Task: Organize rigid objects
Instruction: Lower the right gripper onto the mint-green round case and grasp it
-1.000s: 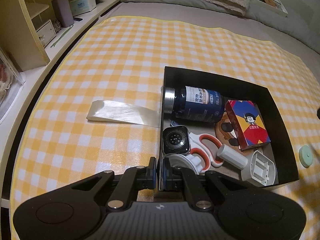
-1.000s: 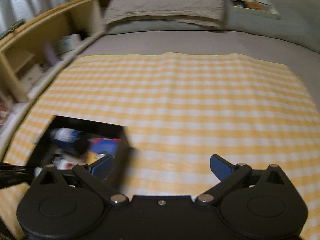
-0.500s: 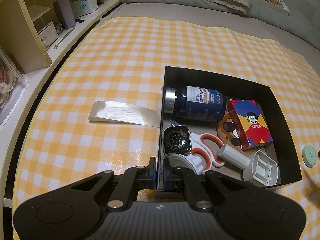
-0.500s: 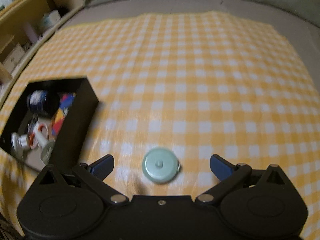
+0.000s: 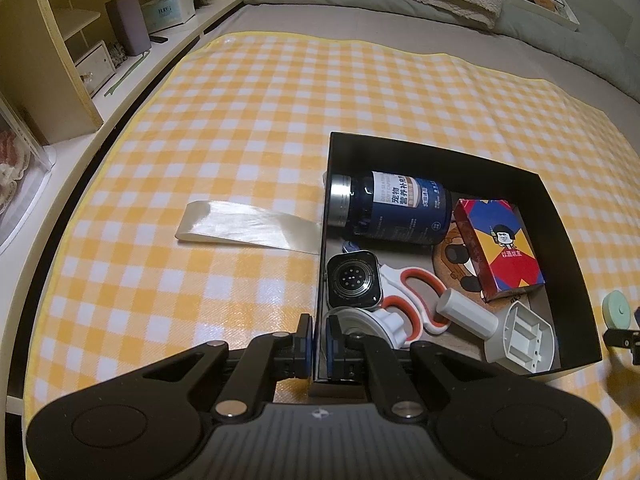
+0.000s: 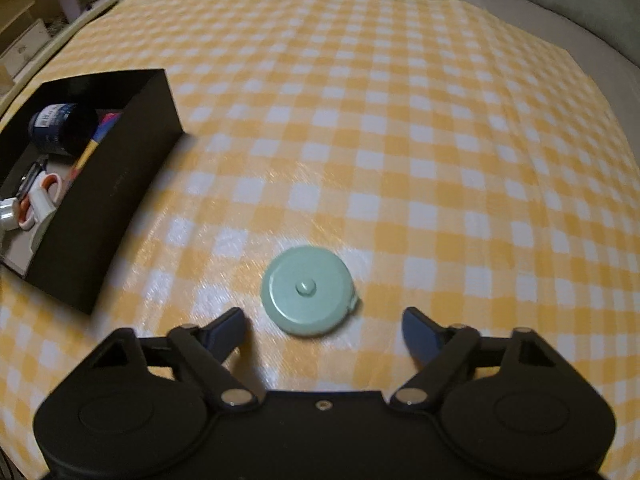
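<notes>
Moved: your right gripper [image 6: 322, 326] has dropped toward the disc [image 6: 308, 291], jaws just narrowing, not yet touching it. Item: pale green round disc, centre knob, flat on the checked cloth [image 6: 400, 140], between the fingertips. Your left gripper [image 5: 319, 338] is clamped on the near wall of the black box [image 5: 560, 236]. Box contents: bottle [image 5: 394, 208], scissors [image 5: 416, 300], watch [image 5: 353, 279], card box [image 5: 498, 250]. Box stands left of the disc, well apart; open cloth ahead and right.

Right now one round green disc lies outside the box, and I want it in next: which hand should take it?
Right. The right gripper is open just short of the green disc; the left gripper is shut on the black box wall.
</notes>
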